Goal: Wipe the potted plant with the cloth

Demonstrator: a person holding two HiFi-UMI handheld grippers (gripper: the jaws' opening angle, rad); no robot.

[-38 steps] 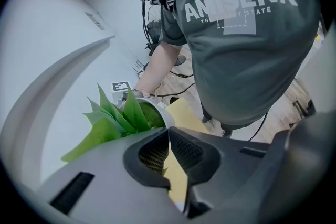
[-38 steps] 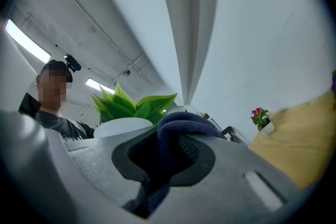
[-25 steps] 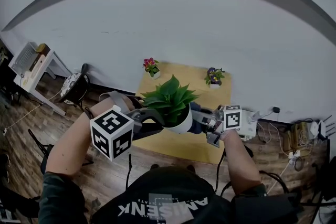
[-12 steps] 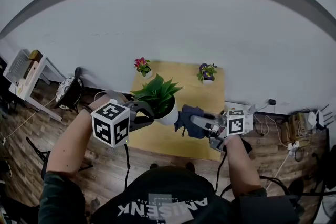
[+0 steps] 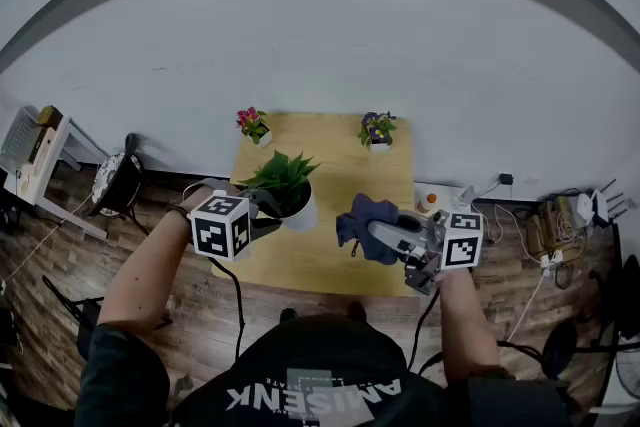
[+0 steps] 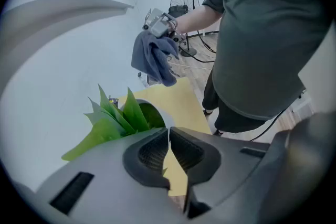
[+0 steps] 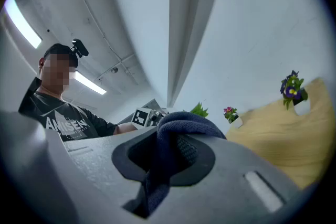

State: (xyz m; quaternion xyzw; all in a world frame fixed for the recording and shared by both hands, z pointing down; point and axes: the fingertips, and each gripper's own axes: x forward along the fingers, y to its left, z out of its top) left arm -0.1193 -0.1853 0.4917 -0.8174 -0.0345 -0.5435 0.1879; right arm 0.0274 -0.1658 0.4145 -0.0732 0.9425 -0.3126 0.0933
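Right gripper (image 7: 173, 139): clamped on the one cloth (image 5: 362, 220), which is bunched and held just beside the plant without touching it.
Left gripper (image 6: 168, 131): jaws almost together, pinching the pot's rim.
Potted plant (image 5: 285, 187): one green plant, at the near left of the table (image 5: 320, 260).
Risk: the grip on the rim is narrow, so a firm wipe could twist the pot loose or bend leaves.
Far edge: two small flower pots (image 5: 252, 125) (image 5: 377, 128).
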